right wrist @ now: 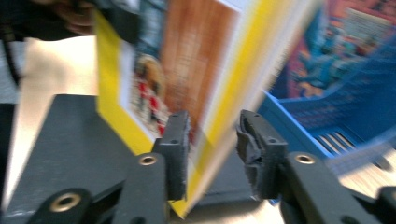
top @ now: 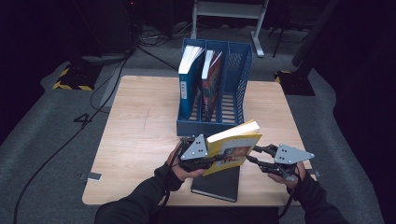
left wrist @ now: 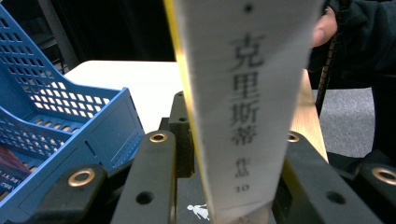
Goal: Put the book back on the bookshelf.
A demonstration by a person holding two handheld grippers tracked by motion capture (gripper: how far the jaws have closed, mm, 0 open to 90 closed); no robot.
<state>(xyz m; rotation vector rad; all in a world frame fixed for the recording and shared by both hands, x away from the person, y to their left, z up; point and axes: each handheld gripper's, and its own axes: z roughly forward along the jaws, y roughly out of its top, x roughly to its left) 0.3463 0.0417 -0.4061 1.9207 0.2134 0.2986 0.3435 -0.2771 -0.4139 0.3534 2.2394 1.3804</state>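
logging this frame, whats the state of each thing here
yellow book: lifted, tilted, held at both ends
left gripper: shut on its spine
right gripper: jaws astride its edge, grip unclear
black book: flat on table
blue file rack: upright, two books in, right slot empty

Overhead light is brightening the table (top: 140, 135) while surroundings are falling dark; motion blur is smearing the yellow book (right wrist: 205, 93) toward 1 o'clock.
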